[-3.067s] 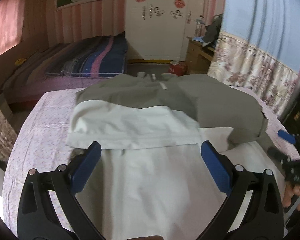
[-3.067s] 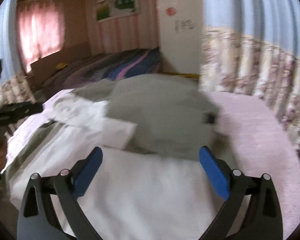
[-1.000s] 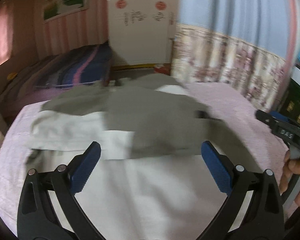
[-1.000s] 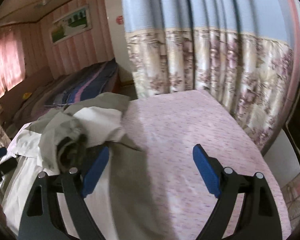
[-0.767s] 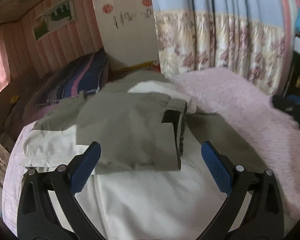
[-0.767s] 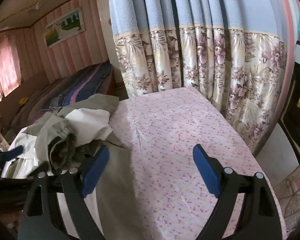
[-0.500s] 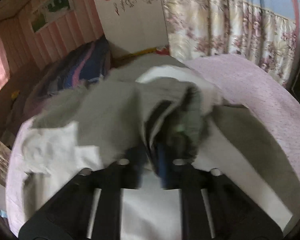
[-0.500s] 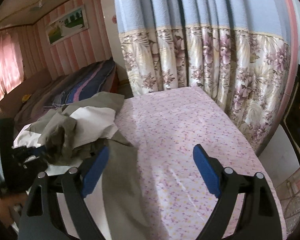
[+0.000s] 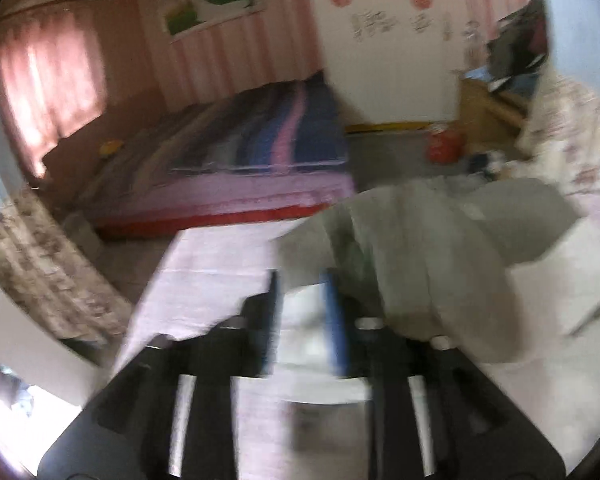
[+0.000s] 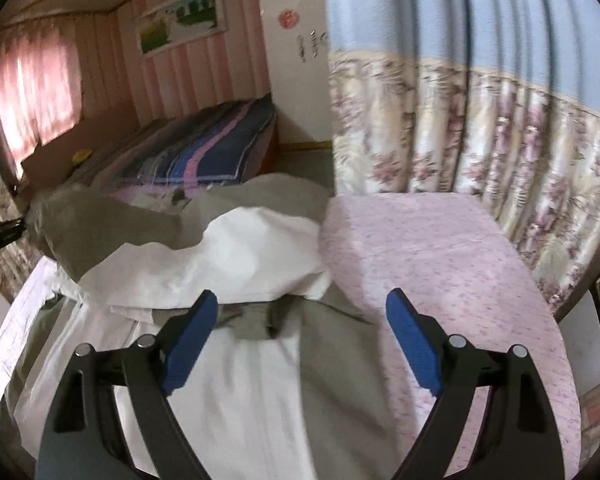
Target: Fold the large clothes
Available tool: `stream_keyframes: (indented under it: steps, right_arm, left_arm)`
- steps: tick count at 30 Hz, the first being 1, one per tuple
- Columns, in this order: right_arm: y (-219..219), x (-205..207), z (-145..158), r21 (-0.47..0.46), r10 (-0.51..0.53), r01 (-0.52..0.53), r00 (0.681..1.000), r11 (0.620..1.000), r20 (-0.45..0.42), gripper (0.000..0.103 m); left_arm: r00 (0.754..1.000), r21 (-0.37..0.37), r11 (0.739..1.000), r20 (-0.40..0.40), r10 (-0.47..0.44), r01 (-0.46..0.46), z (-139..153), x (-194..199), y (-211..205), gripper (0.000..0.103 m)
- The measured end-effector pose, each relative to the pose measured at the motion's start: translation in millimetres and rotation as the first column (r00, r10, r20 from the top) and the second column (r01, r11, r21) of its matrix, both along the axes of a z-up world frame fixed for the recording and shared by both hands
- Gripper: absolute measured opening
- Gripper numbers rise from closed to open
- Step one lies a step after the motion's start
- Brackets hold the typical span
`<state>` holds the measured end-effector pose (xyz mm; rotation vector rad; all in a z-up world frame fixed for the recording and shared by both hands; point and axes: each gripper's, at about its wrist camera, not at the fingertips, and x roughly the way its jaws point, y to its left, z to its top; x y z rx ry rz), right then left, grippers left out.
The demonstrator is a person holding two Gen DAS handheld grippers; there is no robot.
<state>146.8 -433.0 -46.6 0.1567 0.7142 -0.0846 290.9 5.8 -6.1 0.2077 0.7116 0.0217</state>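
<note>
The olive-and-white garment (image 10: 236,264) lies bunched on the pink floral sheet (image 10: 428,256), toward nine o'clock of it. The left gripper (image 9: 302,312) has its jaws opening, white cloth between them (too blurred to tell if the pads press). The right gripper (image 10: 300,336) gapes wide above the cloth, gripping nothing.

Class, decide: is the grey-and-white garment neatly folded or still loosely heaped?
Loosely heaped: the garment lies bunched, white lining over rumpled grey.
</note>
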Motion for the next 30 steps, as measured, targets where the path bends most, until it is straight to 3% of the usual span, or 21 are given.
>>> stream_keyframes:
  steps: [1, 3, 6, 9, 15, 18, 22, 26, 28, 30]
  right_arm:
    - [4.4, 2.1, -0.7, -0.009, 0.010, -0.010, 1.000, 1.000, -0.007, 0.086]
    - [10.9, 5.0, -0.3, -0.037, 0.023, -0.024, 1.000, 0.999, -0.016, 0.086]
    - [12.0, 12.5, 1.4, -0.061, 0.014, -0.016, 1.000, 0.998, -0.023, 0.087]
    - [11.9, 30.6, 2.0, -0.073, 0.000, -0.003, 0.999, 0.997, -0.036, 0.087]
    - [20.3, 76.6, -4.2, -0.080, -0.033, 0.029, 0.998, 0.996, -0.049, 0.087]
    - [34.3, 99.0, -7.7, -0.065, -0.031, 0.029, 0.999, 0.997, -0.036, 0.087]
    - [57.3, 128.2, -23.9, -0.085, -0.031, 0.027, 0.999, 0.996, -0.037, 0.087]
    - [49.7, 155.4, -60.8, -0.187, -0.119, 0.088, 0.980, 0.978, -0.159, 0.087]
    - [32.3, 161.4, -82.6, -0.200, -0.155, 0.109, 0.960, 0.974, -0.231, 0.096]
    - [27.7, 160.0, -94.8, -0.261, -0.140, 0.075, 0.960, 0.962, -0.241, 0.100]
  left_arm:
    - [1.000, -0.015, 1.000, -0.025, 0.008, -0.009, -8.4, 5.2, 13.7, 0.084]
    - [0.998, -0.050, 0.998, -0.057, 0.042, -0.044, -26.1, 9.7, 46.0, 0.096]
    - [0.990, -0.121, 0.986, -0.093, 0.106, -0.117, -43.3, 14.0, 81.9, 0.097]
    - [0.991, -0.205, 0.972, -0.091, 0.100, -0.117, -41.7, 12.9, 90.1, 0.097]
    - [1.000, -0.274, 0.962, -0.025, -0.018, 0.011, -13.1, 4.4, 21.7, 0.100]
    - [0.997, -0.247, 0.967, -0.028, -0.074, 0.065, -12.9, 10.2, -22.5, 0.100]
    - [0.992, -0.182, 0.980, -0.076, -0.099, 0.084, -37.4, 30.1, -65.7, 0.100]
    - [0.988, -0.082, 0.996, -0.156, 0.006, -0.019, -76.0, 55.1, -72.4, 0.100]
    - [0.982, -0.028, 0.996, -0.173, 0.077, -0.083, -93.4, 65.4, -59.2, 0.100]
    - [0.970, -0.031, 0.989, -0.202, 0.138, -0.147, -108.5, 73.2, -36.2, 0.100]
